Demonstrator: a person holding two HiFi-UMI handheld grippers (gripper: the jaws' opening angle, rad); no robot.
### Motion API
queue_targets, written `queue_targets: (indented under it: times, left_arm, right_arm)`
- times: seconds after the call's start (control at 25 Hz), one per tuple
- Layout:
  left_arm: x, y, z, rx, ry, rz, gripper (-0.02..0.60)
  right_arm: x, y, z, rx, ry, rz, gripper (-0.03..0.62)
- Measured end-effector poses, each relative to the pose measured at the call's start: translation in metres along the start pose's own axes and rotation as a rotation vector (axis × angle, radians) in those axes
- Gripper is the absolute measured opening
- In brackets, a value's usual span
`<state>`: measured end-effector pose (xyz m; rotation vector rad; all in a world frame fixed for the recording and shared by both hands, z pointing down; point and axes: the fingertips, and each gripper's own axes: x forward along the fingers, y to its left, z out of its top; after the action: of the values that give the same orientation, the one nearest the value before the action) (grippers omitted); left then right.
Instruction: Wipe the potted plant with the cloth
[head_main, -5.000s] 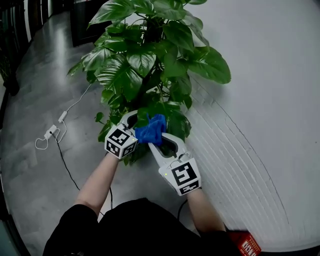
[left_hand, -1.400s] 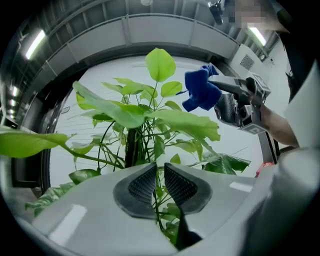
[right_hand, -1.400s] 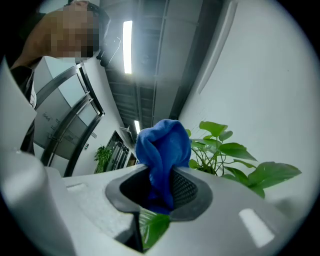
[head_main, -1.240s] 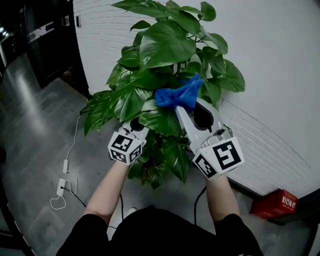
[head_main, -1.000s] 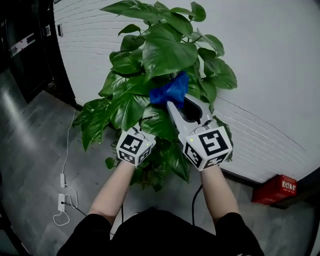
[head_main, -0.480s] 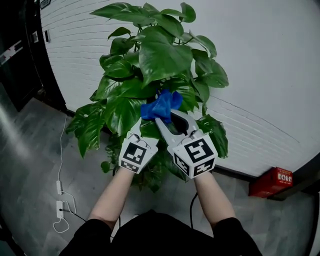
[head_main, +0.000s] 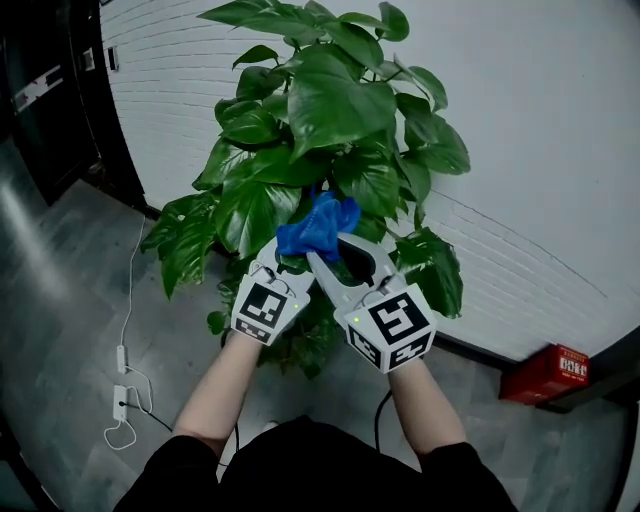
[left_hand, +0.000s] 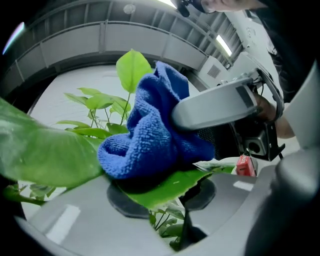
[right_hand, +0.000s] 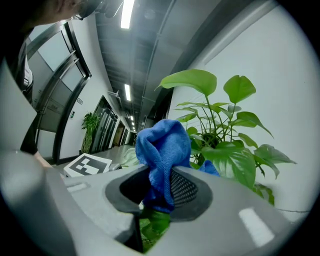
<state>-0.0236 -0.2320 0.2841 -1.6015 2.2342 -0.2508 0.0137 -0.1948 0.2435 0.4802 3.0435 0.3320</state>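
Head view half-hides the left gripper (head_main: 276, 258) in foliage, its jaws just opening around a leaf (left_hand: 167, 182), at seven o'clock of the cloth (head_main: 318, 225), which is clamped in the jaws of the right gripper (head_main: 330, 246).

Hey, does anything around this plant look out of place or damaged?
Nothing is spilled or damaged: the potted plant has whole leaves. The only stray things are a white cable with its adapter lying loose on the floor at left, and a red box against the wall at right.

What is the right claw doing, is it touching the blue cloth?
Touching. The right gripper view shows the right claw shut on the blue cloth, with the fabric pinched between its pads.
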Motion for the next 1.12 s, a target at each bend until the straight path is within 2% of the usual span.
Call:
queue_targets:
  times: [0.2,0.4,0.72,0.84,0.96,1.04,1.12]
  left_arm:
    - [-0.005,-0.007,-0.001,-0.025,-0.014,-0.001,0.132]
    - [-0.007,-0.010,-0.005,-0.065,-0.033,-0.001,0.135]
    - [-0.011,-0.023,-0.003,-0.063,-0.050,-0.033,0.150]
    - [-0.012,-0.028,-0.002,-0.073,-0.050,-0.050,0.156]
    - [-0.011,-0.034,-0.013,0.012,-0.026,-0.090,0.183]
    - [-0.009,-0.037,-0.030,0.097,0.037,-0.112,0.196]
    - [0.000,-0.035,-0.051,0.137,0.103,-0.115,0.196]
  right_arm:
    - [-0.011,0.010,-0.005,-0.003,0.002,0.005,0.109]
    - [-0.022,0.013,-0.012,0.044,-0.009,0.007,0.109]
    - [-0.043,0.018,-0.016,0.087,-0.020,0.027,0.109]
    - [-0.055,0.013,-0.009,0.082,-0.059,0.010,0.109]
    - [-0.071,-0.011,0.008,0.088,-0.121,-0.050,0.109]
    - [-0.080,-0.033,0.018,0.099,-0.149,-0.092,0.109]
    - [-0.087,-0.054,0.024,0.101,-0.159,-0.133,0.109]
